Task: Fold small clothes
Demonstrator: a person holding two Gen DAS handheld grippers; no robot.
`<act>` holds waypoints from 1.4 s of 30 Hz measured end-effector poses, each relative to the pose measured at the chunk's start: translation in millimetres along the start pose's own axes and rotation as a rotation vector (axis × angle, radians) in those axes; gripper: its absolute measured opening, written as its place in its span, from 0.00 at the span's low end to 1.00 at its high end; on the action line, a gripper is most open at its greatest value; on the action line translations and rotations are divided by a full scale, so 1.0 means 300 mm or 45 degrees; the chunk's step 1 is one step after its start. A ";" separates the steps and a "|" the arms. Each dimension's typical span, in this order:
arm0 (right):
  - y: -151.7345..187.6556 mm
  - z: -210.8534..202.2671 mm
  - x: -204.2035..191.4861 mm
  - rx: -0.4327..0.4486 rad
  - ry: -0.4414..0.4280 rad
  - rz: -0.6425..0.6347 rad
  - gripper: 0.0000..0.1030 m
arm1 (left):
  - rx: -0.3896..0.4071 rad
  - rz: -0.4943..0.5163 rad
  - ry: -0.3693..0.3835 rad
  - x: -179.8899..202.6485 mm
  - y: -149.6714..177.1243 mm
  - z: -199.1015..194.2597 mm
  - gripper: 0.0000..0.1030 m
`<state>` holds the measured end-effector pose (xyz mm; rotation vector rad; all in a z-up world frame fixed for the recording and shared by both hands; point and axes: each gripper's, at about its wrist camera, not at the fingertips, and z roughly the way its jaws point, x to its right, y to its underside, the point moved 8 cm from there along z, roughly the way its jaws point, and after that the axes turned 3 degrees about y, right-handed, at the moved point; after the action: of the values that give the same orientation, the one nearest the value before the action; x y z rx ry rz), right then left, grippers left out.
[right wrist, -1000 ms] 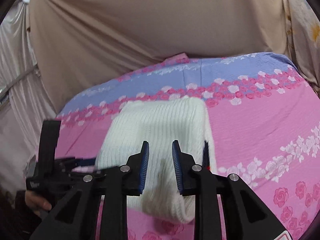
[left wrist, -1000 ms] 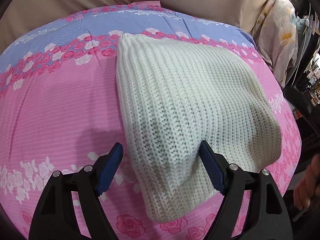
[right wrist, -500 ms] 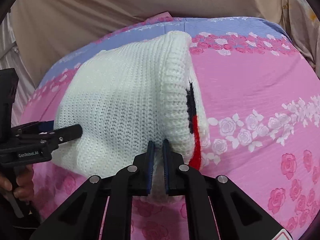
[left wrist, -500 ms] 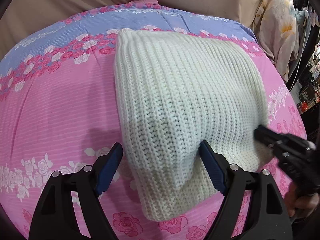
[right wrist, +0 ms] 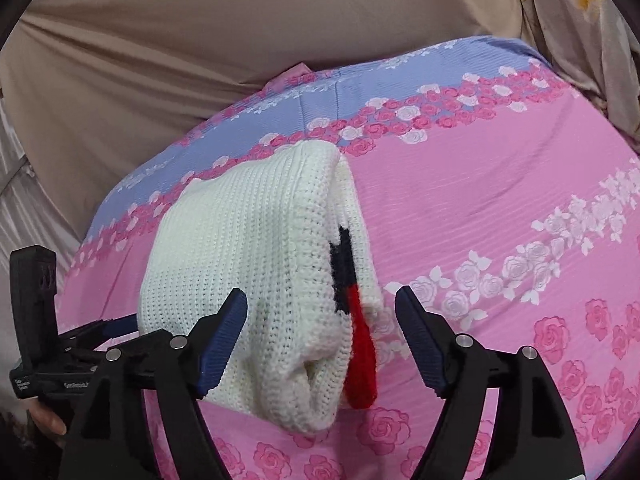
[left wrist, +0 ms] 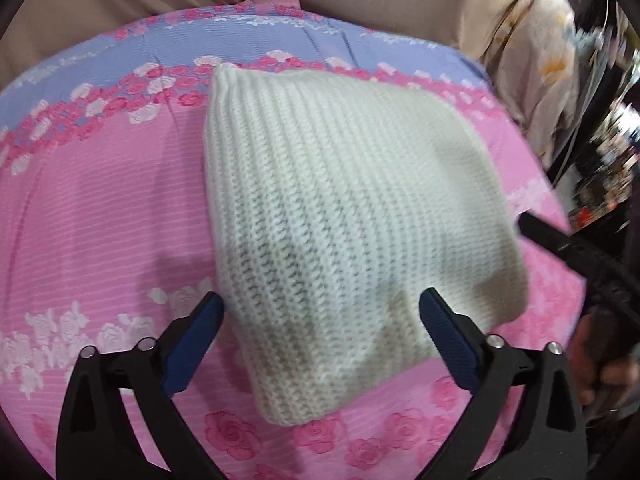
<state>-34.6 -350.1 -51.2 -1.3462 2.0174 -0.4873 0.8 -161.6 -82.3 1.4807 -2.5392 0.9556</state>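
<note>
Though ungripped, sweater (right wrist: 256, 280) between fingers (right wrist: 222, 340).

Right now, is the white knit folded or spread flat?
Folded: the white knit lies doubled in layers on the pink bedspread, a black-and-red patch showing between them.

Cream-white ribbed knit sweater (left wrist: 340, 208) with a black and red patch at its folded edge, pink bedsheet (right wrist: 500, 208) with bands of white and deep-pink roses and a lavender-blue stripe, beige backdrop cloth (right wrist: 224, 48), black grippers with blue finger pads (left wrist: 448, 340)
</note>
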 end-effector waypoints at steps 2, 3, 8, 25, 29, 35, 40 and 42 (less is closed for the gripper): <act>-0.002 0.047 0.006 -0.041 -0.035 0.032 0.73 | 0.013 -0.055 0.032 -0.021 -0.020 0.006 0.95; 0.000 0.071 0.006 -0.064 -0.048 0.049 0.73 | 0.012 -0.081 0.043 -0.035 -0.029 0.013 0.95; -0.005 0.165 0.013 -0.130 -0.106 0.102 0.77 | -0.023 -0.230 0.143 -0.102 -0.056 0.064 0.95; -0.225 -0.156 -0.274 0.324 -0.273 -0.263 0.12 | 0.252 -0.069 0.062 -0.066 -0.150 -0.128 0.95; -0.144 0.125 -0.094 0.065 0.044 -0.217 0.13 | 0.224 -0.046 0.016 -0.080 -0.143 -0.099 0.95; -0.129 0.092 -0.030 0.087 -0.069 -0.034 0.39 | 0.078 -0.121 0.044 -0.098 -0.074 0.013 0.95; -0.083 0.150 0.031 -0.032 -0.072 0.038 0.70 | 0.011 -0.196 0.175 -0.094 -0.065 0.076 0.95; -0.044 0.195 0.039 -0.114 -0.145 0.100 0.71 | -0.047 -0.242 0.241 -0.091 -0.050 0.118 0.95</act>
<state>11.9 -363.2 -88.6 -1.3116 2.0096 -0.2818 36.5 -164.6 -112.8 1.5094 -2.2287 0.9643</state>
